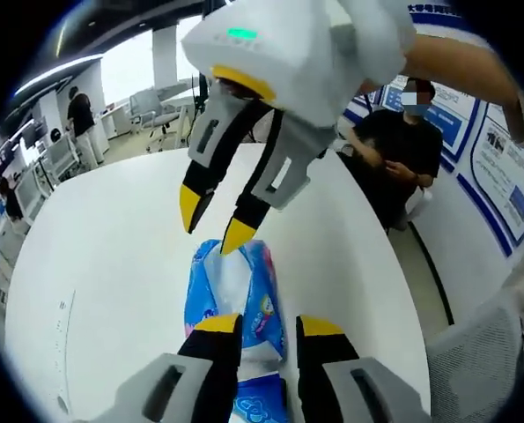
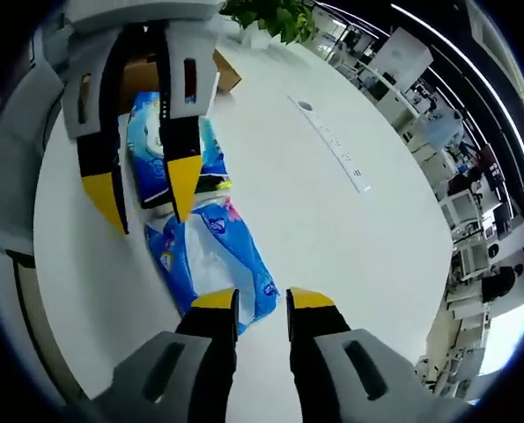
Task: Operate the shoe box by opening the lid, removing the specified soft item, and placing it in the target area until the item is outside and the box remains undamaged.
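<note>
A: Nearest the lens?
B: The left claw (image 1: 270,328), jaws spread over the near end of the blue soft pack (image 1: 235,295), pinching nothing.
A: The largest thing?
B: The white worktop (image 1: 103,256); the pack lies flat on it, out of the cardboard box (image 2: 222,75) beyond it.
A: The right claw (image 2: 262,300)?
B: Spread too, jaws just off the pack's other end.

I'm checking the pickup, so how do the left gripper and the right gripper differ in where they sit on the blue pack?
The left gripper sits at the blue pack's end near the cardboard box; the right gripper sits at the opposite end. The left's jaws straddle the blue plastic; the right's point at its tip. Both have yellow-tipped black jaws, held apart.
</note>
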Demonstrator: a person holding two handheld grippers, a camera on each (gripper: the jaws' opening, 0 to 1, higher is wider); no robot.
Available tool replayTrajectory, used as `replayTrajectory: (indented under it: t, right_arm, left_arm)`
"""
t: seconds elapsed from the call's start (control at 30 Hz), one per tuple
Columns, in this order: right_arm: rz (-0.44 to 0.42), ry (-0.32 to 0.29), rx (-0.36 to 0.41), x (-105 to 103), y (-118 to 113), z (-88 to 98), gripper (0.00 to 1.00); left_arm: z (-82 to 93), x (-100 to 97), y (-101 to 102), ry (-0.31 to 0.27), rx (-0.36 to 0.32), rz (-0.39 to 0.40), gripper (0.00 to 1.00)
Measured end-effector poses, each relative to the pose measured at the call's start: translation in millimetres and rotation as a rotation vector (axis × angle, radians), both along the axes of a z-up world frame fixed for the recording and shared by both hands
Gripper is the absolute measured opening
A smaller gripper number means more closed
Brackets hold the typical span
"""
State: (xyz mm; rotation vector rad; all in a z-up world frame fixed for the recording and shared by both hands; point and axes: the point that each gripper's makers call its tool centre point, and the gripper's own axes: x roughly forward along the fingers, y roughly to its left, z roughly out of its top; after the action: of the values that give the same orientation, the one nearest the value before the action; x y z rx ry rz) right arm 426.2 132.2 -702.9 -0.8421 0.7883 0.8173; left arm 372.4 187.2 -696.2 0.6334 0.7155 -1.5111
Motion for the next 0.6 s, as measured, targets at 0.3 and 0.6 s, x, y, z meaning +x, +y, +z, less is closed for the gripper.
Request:
replayTrajectory:
  t: [0.3, 0.6]
  right_arm:
    - [-0.041, -0.003, 0.058, -11, 9, 19.3, 0.33]
    - [-0.050, 0.007, 0.139, -26, 25, 35.2, 0.47]
  left_arm:
    - [17.6, -1.6, 26, -0.019, -0.022, 0.018, 0.32]
    - [36.8, 3.4, 59, -0.027, -0.077, 0.081, 0.41]
